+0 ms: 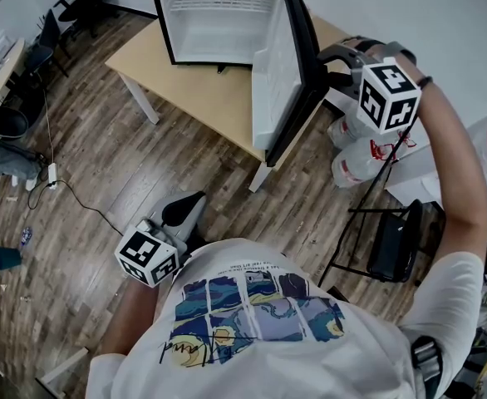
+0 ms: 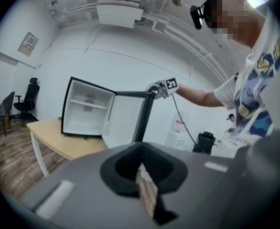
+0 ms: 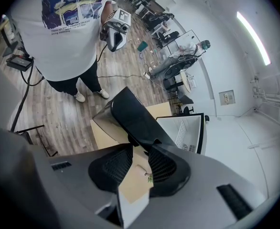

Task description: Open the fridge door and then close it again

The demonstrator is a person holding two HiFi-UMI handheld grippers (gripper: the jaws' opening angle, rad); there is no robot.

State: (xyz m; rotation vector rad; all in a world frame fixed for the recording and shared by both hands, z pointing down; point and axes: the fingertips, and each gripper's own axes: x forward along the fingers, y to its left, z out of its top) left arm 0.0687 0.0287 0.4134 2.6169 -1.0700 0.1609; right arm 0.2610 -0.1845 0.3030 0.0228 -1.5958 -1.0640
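A small black fridge (image 1: 218, 19) with a white inside stands on a wooden table (image 1: 202, 98). Its door (image 1: 281, 73) is swung wide open toward me. My right gripper (image 1: 336, 56) is at the door's top outer edge. In the right gripper view the gripper (image 3: 140, 149) has its jaws closed in on the black door edge (image 3: 130, 116). My left gripper (image 1: 185, 210) hangs low at my side over the floor, shut and holding nothing. In the left gripper view its jaws (image 2: 141, 163) meet at the tips, and the fridge (image 2: 85, 109) shows far off.
Large water bottles (image 1: 356, 160) and a black folding stand (image 1: 389, 239) crowd the floor to the right of the table. A cable (image 1: 77, 198) and a teal cup (image 1: 7, 258) lie on the wood floor at left. Office chairs (image 1: 48, 36) stand at the far left.
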